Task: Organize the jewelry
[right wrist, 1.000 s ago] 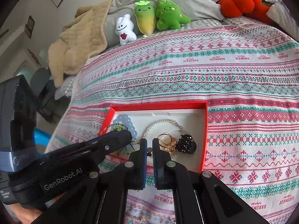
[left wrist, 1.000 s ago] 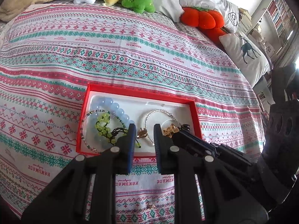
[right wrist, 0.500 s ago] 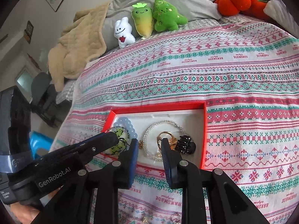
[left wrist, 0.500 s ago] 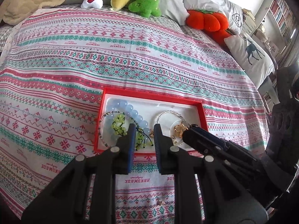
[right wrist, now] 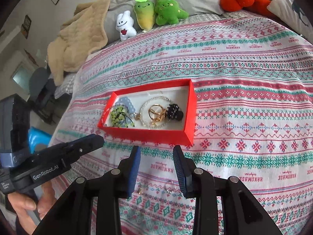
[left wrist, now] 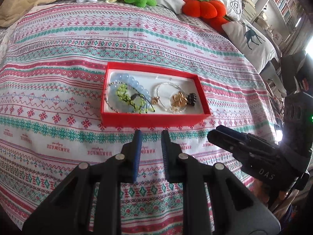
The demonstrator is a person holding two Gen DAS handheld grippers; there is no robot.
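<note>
A red box (left wrist: 152, 121) sits on the patterned bedspread. It holds a blue bead bracelet (left wrist: 127, 78), a green bead bracelet (left wrist: 125, 96), a silver bead bracelet (left wrist: 164, 86), gold rings (left wrist: 179, 98), a small gold earring (left wrist: 154, 100) and a black hair claw (left wrist: 191, 98). My left gripper (left wrist: 151, 135) hovers just short of the box's near wall, slightly open and empty. My right gripper (right wrist: 156, 150) hangs before the same box (right wrist: 148, 135); its jaws are opening with nothing between them. Two small earrings (right wrist: 170, 188) lie on the cloth below the right fingers.
Plush toys (right wrist: 144, 15), grey pillows and an orange pumpkin cushion (left wrist: 203, 7) line the far side of the bed. A beige blanket (right wrist: 78, 37) lies at the far left. The bed's left edge drops off near a person's hand (right wrist: 25, 205).
Both grippers have drawn back from over the box to its near side. The right jaws, shut a second ago, have spread apart. A small gold earring now lies uncovered in the box.
</note>
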